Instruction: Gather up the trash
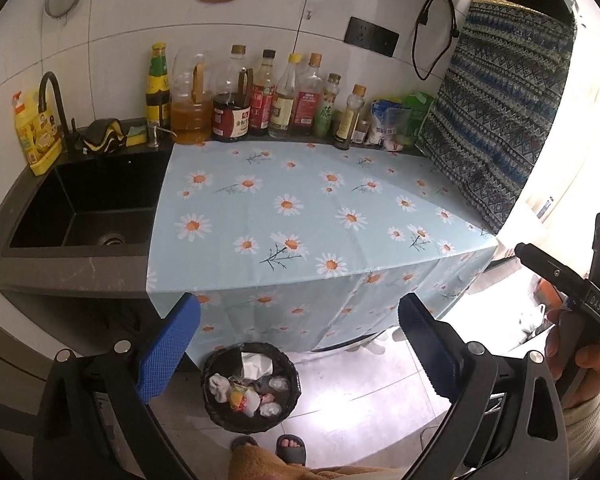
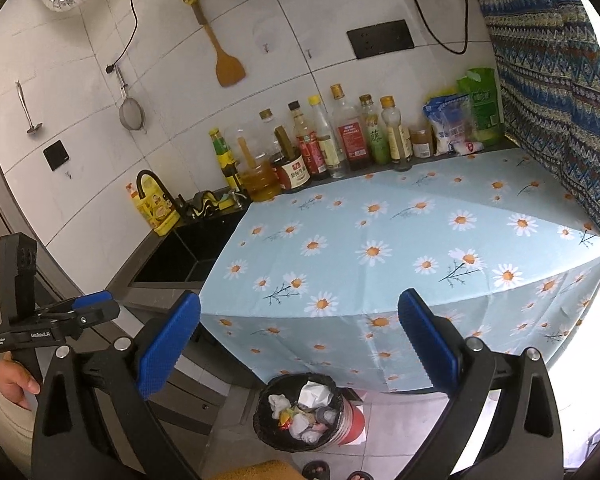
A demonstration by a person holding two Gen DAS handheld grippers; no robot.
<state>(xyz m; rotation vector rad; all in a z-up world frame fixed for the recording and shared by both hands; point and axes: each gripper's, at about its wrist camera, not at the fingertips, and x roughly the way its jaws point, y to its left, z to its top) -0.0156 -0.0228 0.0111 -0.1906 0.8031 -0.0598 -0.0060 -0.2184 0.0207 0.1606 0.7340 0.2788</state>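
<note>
A round bin with a black liner [image 1: 251,388] stands on the floor in front of the counter, holding crumpled tissues and wrappers; the right wrist view shows the same bin [image 2: 300,410]. My left gripper [image 1: 300,344] hangs open above it, blue pads wide apart with nothing between them. My right gripper [image 2: 300,340] is open and empty too, high over the bin and the counter's front edge. Each wrist view catches the other gripper at its side, held in a hand: the right gripper [image 1: 518,249] and the left gripper [image 2: 114,304]. The daisy-print cloth [image 1: 300,208] on the counter is bare.
A black sink [image 1: 88,208] with a tap lies left of the cloth. Sauce and oil bottles [image 1: 260,96] and bags [image 1: 396,120] line the tiled wall. A patterned cloth [image 1: 500,112] hangs at the right. A person's sandalled feet [image 1: 288,450] stand by the bin.
</note>
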